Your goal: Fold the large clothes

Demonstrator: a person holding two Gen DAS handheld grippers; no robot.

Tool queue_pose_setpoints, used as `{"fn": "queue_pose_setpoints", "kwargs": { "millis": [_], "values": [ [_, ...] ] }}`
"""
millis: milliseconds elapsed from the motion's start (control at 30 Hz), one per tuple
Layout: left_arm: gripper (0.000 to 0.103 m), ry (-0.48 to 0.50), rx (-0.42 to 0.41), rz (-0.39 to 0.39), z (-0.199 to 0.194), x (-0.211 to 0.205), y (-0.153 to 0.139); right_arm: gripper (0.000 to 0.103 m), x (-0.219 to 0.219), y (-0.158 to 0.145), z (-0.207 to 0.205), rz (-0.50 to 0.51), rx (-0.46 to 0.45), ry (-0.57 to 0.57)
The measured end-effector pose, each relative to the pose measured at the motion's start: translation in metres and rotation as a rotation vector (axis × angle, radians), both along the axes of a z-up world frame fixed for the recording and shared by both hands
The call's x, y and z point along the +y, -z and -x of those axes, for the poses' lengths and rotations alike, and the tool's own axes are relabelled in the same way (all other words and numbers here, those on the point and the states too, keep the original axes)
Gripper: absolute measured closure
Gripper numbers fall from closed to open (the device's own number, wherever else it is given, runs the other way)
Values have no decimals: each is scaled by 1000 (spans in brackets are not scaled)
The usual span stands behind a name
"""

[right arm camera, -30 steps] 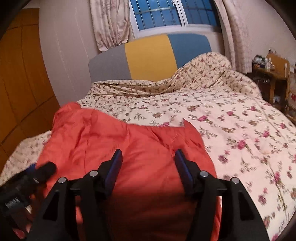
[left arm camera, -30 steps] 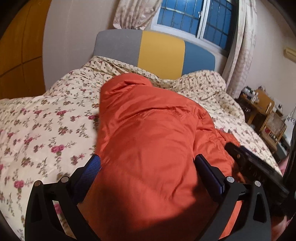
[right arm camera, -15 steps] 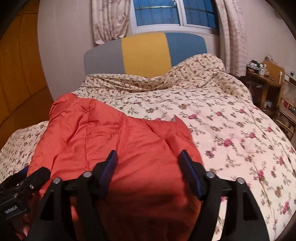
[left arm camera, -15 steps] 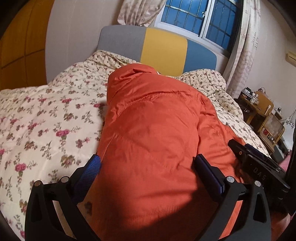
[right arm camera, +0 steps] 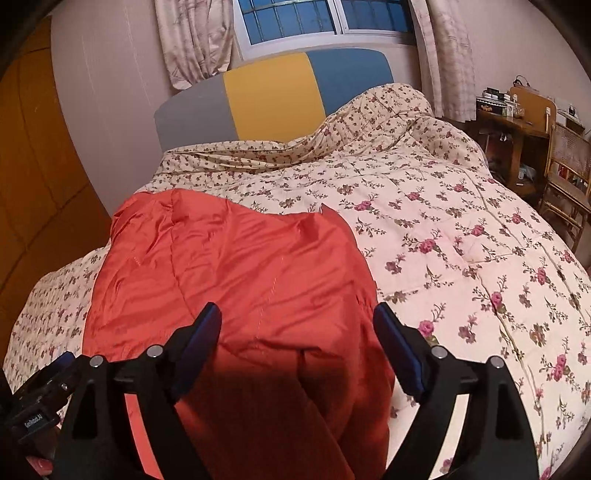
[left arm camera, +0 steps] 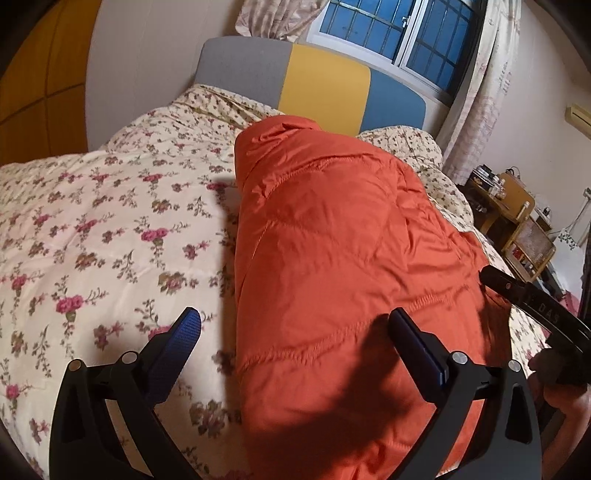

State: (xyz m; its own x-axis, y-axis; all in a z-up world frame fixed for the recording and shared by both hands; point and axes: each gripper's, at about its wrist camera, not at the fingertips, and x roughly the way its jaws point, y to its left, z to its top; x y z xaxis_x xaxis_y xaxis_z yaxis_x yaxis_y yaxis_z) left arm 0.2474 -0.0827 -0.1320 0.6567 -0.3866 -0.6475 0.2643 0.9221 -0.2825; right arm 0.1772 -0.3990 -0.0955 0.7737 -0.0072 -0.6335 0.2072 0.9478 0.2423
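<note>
Orange padded jacket (left arm camera: 332, 258) lying folded lengthwise on floral quilt (left arm camera: 110, 229) of the bed, near its foot. Left tongs (left arm camera: 295, 332) spread wide above jacket's left edge, gripping nothing. Right tongs (right arm camera: 297, 325) opening over its near right part, pads clear of cloth.

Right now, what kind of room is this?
Most likely a bedroom. There is a bed with a flowery quilt and a padded headboard in grey, yellow and blue, a curtained window behind it, and an orange jacket lying on the quilt.
</note>
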Motion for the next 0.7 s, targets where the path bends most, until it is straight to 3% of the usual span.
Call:
{"fn": "queue_pose_setpoints", "kwargs": {
  "millis": [200, 400, 700],
  "values": [
    [3, 38, 36, 30, 2, 3, 1, 10, 1, 1, 6, -7, 23, -19],
    [3, 78, 85, 63, -7, 3, 1, 4, -19, 13, 8, -83, 64, -32],
    [3, 132, 199, 138, -27, 6, 16, 2, -54, 44, -2, -325, 132, -101]
  ]
}}
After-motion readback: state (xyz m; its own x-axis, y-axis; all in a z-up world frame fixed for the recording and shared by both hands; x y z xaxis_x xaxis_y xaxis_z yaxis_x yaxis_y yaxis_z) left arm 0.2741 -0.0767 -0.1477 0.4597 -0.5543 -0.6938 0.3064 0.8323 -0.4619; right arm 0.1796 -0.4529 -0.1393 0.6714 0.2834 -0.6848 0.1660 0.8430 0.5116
